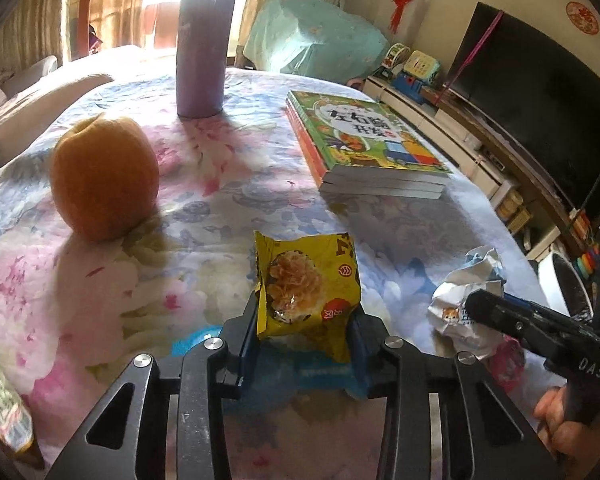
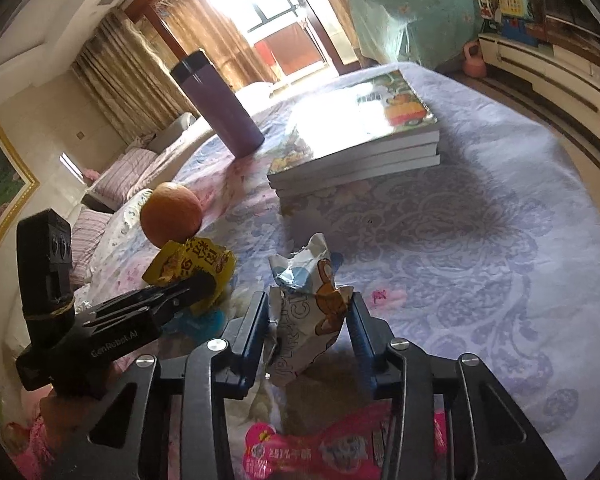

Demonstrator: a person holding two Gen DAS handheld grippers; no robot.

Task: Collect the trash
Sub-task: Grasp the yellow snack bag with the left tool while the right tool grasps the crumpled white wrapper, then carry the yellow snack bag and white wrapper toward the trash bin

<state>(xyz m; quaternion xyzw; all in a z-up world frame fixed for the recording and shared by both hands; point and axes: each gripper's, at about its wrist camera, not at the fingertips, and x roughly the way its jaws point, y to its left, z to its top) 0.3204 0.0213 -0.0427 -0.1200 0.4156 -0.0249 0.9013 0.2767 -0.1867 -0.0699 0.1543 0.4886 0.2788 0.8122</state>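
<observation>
My left gripper (image 1: 306,320) is shut on a yellow snack wrapper (image 1: 306,284), held between its blue pads just above the floral tablecloth (image 1: 220,200). The wrapper also shows in the right wrist view (image 2: 192,266). My right gripper (image 2: 308,328) is shut on a crumpled white wrapper with a cartoon cat (image 2: 308,312). That wrapper also shows in the left wrist view (image 1: 468,300), right of the yellow one. A pink wrapper (image 2: 332,448) lies on the cloth under my right gripper.
An orange (image 1: 104,176) sits at the left. A purple tumbler (image 1: 204,40) stands behind it. A stack of books (image 1: 364,144) lies at the right. A green-white packet (image 1: 4,404) lies at the left edge. A TV (image 1: 540,92) stands beyond the table.
</observation>
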